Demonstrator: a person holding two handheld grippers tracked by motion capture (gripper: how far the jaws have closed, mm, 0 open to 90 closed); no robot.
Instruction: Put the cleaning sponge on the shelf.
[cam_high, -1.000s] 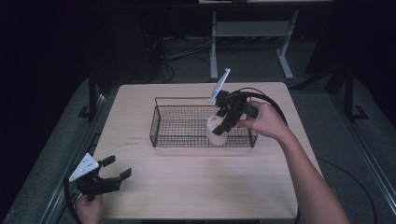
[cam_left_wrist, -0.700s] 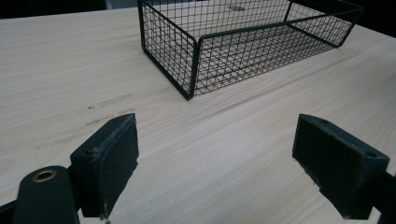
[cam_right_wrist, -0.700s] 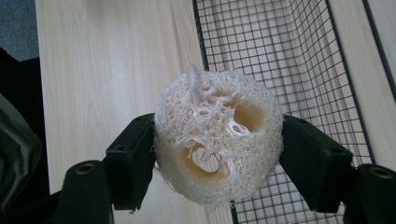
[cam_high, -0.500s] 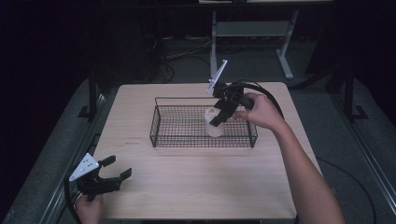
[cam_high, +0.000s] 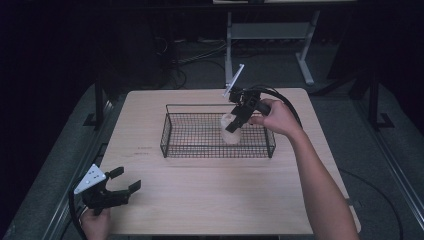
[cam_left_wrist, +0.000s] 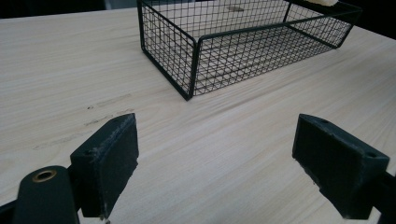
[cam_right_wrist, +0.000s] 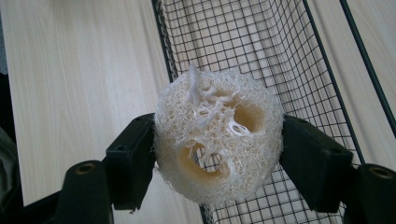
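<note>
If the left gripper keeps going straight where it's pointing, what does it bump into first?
Probably the near corner of the wire basket. The left gripper is open, with bare table ahead; depth is hard to judge.

I see a cream loofah (cam_right_wrist: 218, 140) with tan holes. The basket (cam_high: 170, 137) is black wire grid, my table (cam_high: 210, 200) pale woodgrain.

The high camera is looking down and forward at the whole table (cam_high: 210, 200) from far up. The left gripper camera is sitting low, close to the wood, facing the wire basket (cam_left_wrist: 243, 46). The right gripper camera is looking down into that same basket from very near.
</note>
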